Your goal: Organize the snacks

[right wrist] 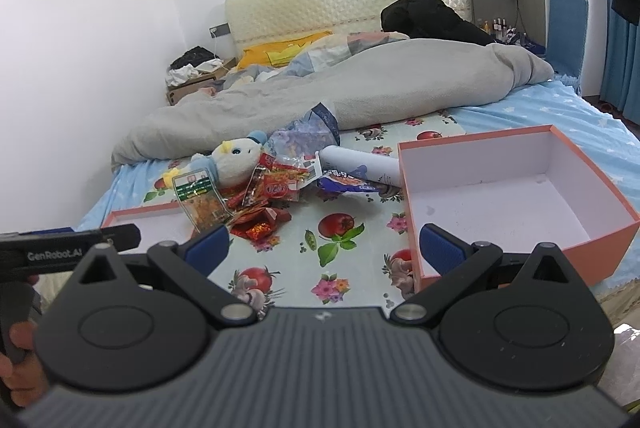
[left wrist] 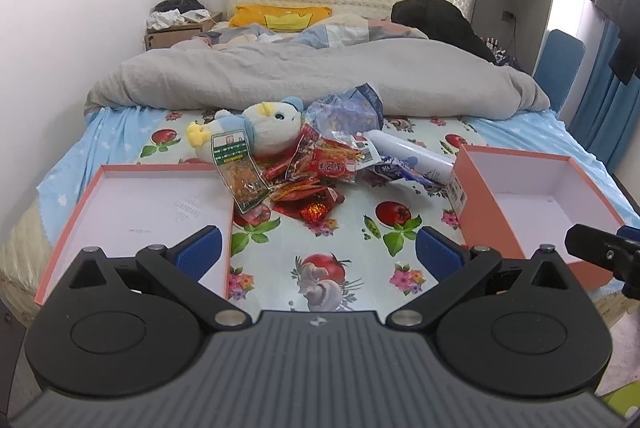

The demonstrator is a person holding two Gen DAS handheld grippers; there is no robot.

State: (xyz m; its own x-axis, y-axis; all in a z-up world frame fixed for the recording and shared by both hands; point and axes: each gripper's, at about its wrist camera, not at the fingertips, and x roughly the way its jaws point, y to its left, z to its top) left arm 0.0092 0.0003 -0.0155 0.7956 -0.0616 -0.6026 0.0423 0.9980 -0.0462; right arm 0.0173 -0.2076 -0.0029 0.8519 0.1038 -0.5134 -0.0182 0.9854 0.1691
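Claws first: the left claw [left wrist: 318, 248] and the right claw [right wrist: 324, 246] both hang with jaws spread wide and nothing between them, low over the fruit-print mat [left wrist: 320, 228] on the bed. Sorting looks not yet begun, so the step in hand is the approach to a first packet. The next move likely calls for reaching forward to the heap and closing on one thin wrapper without dragging its neighbours.

Flanking the mat are two orange boxes, the shallow lid [left wrist: 132, 204] on the left and the deeper box [right wrist: 520, 200] on the right; both show bare white insides with nothing in them.

Between them lies the snack pile [left wrist: 308, 172]: red wrappers, a clear packet with a green label [left wrist: 240, 176], a blue packet [left wrist: 404, 170]. Mixed in are a plush toy [left wrist: 256, 126] and a white tube [left wrist: 412, 152]. Beyond sits a crumpled blue bag [left wrist: 348, 108], then the grey duvet [left wrist: 320, 76].
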